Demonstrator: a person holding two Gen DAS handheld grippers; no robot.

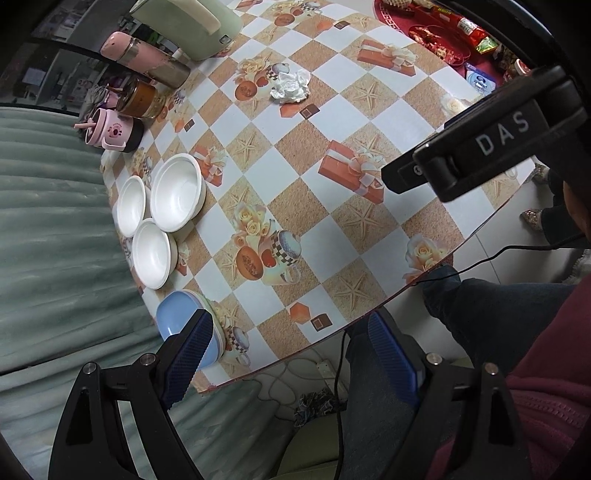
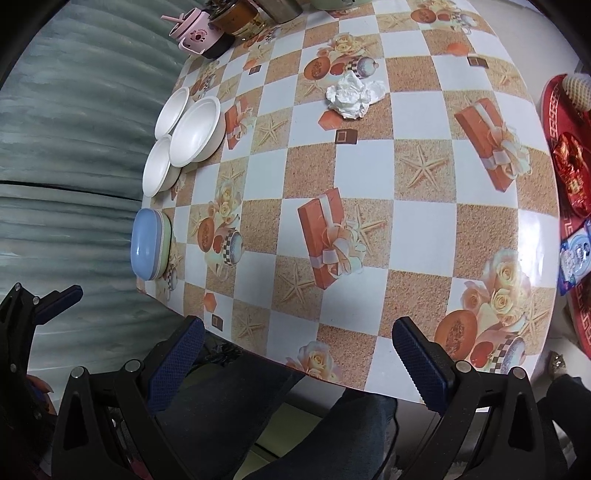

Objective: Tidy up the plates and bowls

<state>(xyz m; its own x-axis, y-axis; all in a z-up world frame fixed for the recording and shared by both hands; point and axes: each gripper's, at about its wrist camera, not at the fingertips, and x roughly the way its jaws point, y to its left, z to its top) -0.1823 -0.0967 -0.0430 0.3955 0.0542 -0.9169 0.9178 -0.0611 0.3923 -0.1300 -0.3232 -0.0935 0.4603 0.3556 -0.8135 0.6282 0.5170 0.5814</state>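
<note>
Three white bowls stand together at the table's left edge: a large one (image 1: 177, 192) (image 2: 195, 129) and two smaller ones (image 1: 131, 205) (image 1: 153, 253) (image 2: 171, 110) (image 2: 159, 166). A stack of plates with a blue one on top (image 1: 177, 321) (image 2: 147, 243) sits nearer the front edge. My left gripper (image 1: 291, 358) is open and empty at the table's front edge, its left finger (image 1: 188, 354) overlapping the blue plate. My right gripper (image 2: 299, 358) is open and empty over the front edge. The right gripper's body (image 1: 480, 147) shows in the left wrist view.
A crumpled white tissue (image 1: 290, 86) (image 2: 352, 94) lies mid-table. Pink cups (image 1: 114, 129), a jar (image 1: 138, 98), a flask (image 1: 147, 61) and a green appliance (image 1: 188, 26) line the far left edge. A red tray of snacks (image 2: 569, 162) is at right. A grey-green curtain (image 2: 74, 147) hangs beside the table.
</note>
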